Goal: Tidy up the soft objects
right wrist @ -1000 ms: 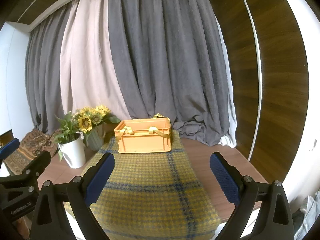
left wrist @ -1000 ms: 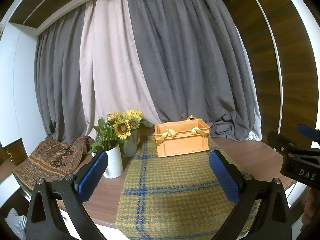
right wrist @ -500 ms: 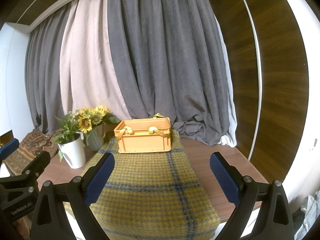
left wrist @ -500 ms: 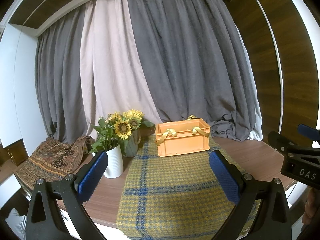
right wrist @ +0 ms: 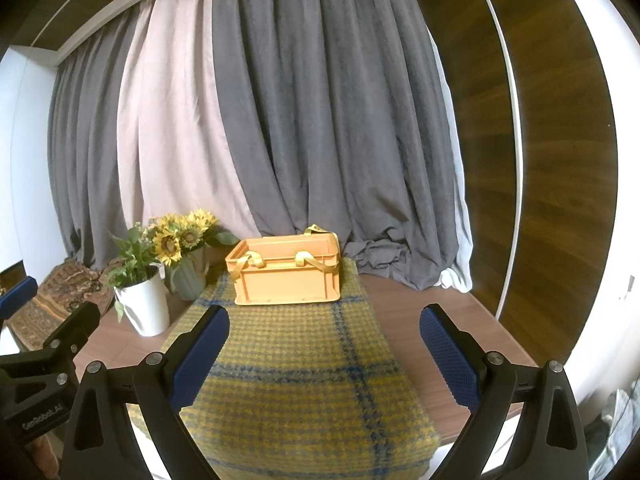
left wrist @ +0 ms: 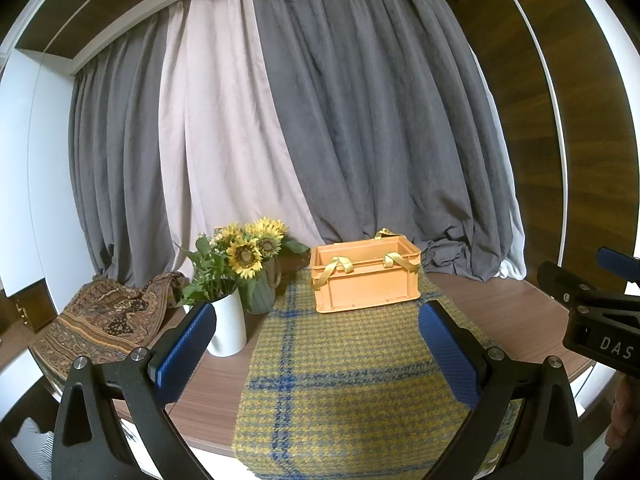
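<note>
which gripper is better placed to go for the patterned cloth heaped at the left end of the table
Left, likely. The left gripper hangs open nearer the paisley cloth, beyond its left finger. The right gripper, also open, faces the orange crate, with the white vase in between.

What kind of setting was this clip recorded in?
Probably a home-style room or a staged domestic set: floor-length grey and beige curtains, a wooden table with a plaid blanket as runner, sunflowers in vases, and an orange crate.
</note>
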The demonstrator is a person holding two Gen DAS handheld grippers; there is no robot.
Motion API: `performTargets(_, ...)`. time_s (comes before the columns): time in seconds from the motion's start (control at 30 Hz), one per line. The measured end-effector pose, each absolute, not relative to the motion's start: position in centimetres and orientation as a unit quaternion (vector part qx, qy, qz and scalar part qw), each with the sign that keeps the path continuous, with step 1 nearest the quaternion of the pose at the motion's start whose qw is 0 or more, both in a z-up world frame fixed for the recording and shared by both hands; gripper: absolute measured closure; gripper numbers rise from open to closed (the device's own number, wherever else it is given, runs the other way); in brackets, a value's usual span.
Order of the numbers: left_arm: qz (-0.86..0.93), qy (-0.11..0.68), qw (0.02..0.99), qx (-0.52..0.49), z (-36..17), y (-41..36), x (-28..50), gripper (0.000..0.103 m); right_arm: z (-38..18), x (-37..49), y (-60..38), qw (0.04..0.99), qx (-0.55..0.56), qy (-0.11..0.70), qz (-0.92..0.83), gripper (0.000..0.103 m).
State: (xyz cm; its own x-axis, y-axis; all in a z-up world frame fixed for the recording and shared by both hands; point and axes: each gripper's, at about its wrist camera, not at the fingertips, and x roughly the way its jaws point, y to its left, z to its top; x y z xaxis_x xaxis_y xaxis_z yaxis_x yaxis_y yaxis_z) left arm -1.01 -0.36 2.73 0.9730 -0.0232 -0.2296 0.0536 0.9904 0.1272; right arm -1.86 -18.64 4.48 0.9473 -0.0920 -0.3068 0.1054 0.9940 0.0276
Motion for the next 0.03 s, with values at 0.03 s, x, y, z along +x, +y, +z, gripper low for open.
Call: performTargets(0.03, -0.02, 0.115, 0.991, 0.066, 2.72, -0.35, -0.99, 0.0, 4.46, -1.79, -18.68, 0.986, 0.021, 0.154, -0.05, 0.006)
